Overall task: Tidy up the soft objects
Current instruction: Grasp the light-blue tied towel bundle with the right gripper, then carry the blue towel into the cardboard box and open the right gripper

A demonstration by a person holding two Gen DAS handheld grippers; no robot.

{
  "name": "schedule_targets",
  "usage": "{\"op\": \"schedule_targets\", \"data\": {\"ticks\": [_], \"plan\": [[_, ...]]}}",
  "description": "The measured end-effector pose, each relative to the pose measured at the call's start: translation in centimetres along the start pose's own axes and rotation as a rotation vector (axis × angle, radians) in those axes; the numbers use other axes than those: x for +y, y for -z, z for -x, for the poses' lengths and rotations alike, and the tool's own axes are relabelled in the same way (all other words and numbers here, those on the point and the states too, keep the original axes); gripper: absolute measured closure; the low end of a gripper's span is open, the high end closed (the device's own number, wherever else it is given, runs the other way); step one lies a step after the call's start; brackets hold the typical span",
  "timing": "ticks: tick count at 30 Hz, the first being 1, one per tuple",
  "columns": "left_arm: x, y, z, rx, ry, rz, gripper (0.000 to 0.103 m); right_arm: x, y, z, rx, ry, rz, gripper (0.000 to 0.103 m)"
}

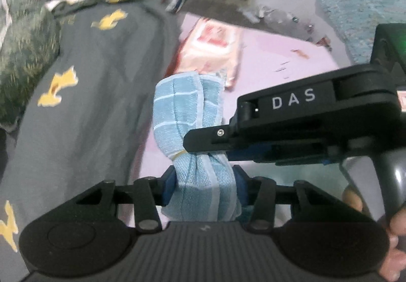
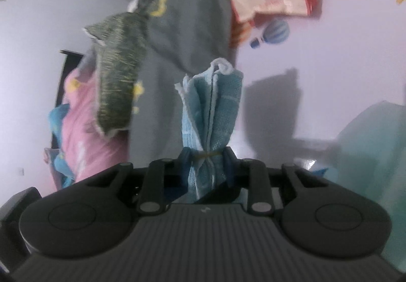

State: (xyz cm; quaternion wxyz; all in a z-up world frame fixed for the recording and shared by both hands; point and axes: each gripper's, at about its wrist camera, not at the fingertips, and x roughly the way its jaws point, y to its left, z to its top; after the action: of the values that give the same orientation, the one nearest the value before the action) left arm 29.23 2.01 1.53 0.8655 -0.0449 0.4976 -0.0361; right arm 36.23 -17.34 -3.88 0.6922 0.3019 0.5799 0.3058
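Note:
A light blue checked towel [image 1: 187, 114], bunched and bound by a thin yellow band, is held above a pale pink sheet [image 1: 274, 61]. My left gripper [image 1: 205, 184] is shut on its lower end. My right gripper [image 1: 203, 147] reaches in from the right and pinches the towel at the band. In the right wrist view the right gripper [image 2: 205, 157] is shut on the towel [image 2: 213, 107], which stands up between the blue pads [image 2: 184, 159].
A grey garment with yellow shapes [image 1: 96, 84] lies left of the towel, with a green knit cloth [image 1: 22, 53] beside it. A pink plastic packet [image 1: 213, 46] lies behind. A pink and blue fabric pile [image 2: 83, 124] and a teal cloth [image 2: 375, 140] show in the right wrist view.

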Motion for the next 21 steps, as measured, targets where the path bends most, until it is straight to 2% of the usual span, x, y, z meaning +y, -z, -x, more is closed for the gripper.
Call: {"op": "schedule_targets", "data": {"ticks": [6, 11, 15, 19, 21], "plan": [[-6.7, 0.7, 4.0, -0.044, 0.077, -0.062, 0.053, -0.9, 1.9, 9.0, -0.08, -0.065, 0.023, 0.078], [-15.7, 2.8, 5.2, -0.061, 0.236, -0.175, 0.047, -5.4, 5.2, 19.2, -0.178, -0.09, -0.008, 0.08], [-23.5, 4.6, 5.1, -0.057, 0.371, -0.284, 0.044, -10.3, 8.5, 27.8, -0.28, -0.043, -0.062, 0.08], [-29.3, 6.2, 4.1, -0.009, 0.484, -0.357, 0.035, -14.9, 11.2, 35.3, -0.382, 0.045, -0.126, 0.081], [-31.1, 7.2, 3.3, 0.023, 0.49, -0.377, 0.035, -17.0, 12.3, 38.5, -0.426, 0.102, -0.146, 0.081]]}}
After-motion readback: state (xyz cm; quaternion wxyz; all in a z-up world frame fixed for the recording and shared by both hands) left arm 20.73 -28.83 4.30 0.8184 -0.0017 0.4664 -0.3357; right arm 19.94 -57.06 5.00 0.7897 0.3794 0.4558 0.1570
